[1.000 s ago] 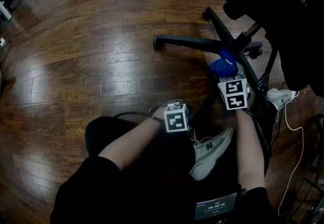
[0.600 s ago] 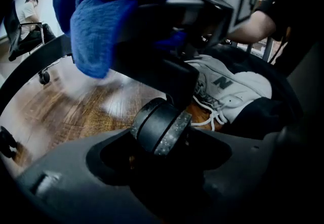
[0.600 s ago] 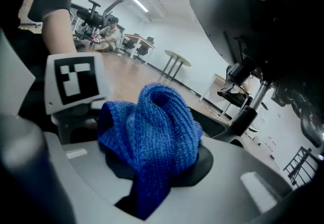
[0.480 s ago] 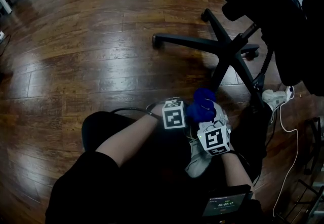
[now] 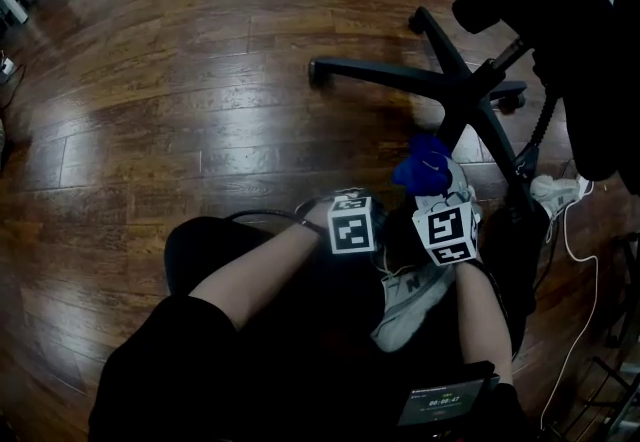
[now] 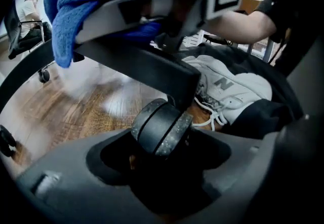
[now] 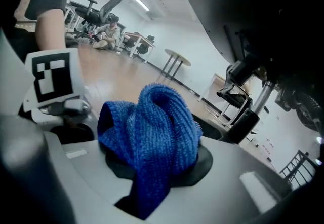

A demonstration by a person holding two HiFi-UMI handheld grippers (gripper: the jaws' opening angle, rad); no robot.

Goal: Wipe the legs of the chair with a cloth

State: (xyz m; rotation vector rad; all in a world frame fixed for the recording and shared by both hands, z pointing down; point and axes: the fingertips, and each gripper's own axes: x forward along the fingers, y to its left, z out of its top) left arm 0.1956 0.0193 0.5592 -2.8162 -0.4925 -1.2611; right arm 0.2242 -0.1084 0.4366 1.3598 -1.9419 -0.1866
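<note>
Head view looks down on glossy, dark brown floor planks (image 5: 150, 120) and the black, star-shaped chair base (image 5: 470, 85), its smooth, tapered legs spreading from the hub. The right gripper (image 7: 157, 167) is clamped on a bunched blue cloth (image 7: 152, 132) of coarse, ribbed knit. The cloth sits over the chair leg (image 6: 142, 68) that runs toward the person, between the hub and the leg's tip. At that tip, the left gripper (image 6: 164, 154) grips a round, dusty black caster wheel (image 6: 162, 126), its jaws closed against the wheel's sides. A grey-white laced sneaker (image 5: 410, 295) rests just beside both grippers, and a thin white cable (image 5: 575, 230) trails over the planks on the right. Right gripper view shows a bright, white-walled room with desks and other office chairs.
</note>
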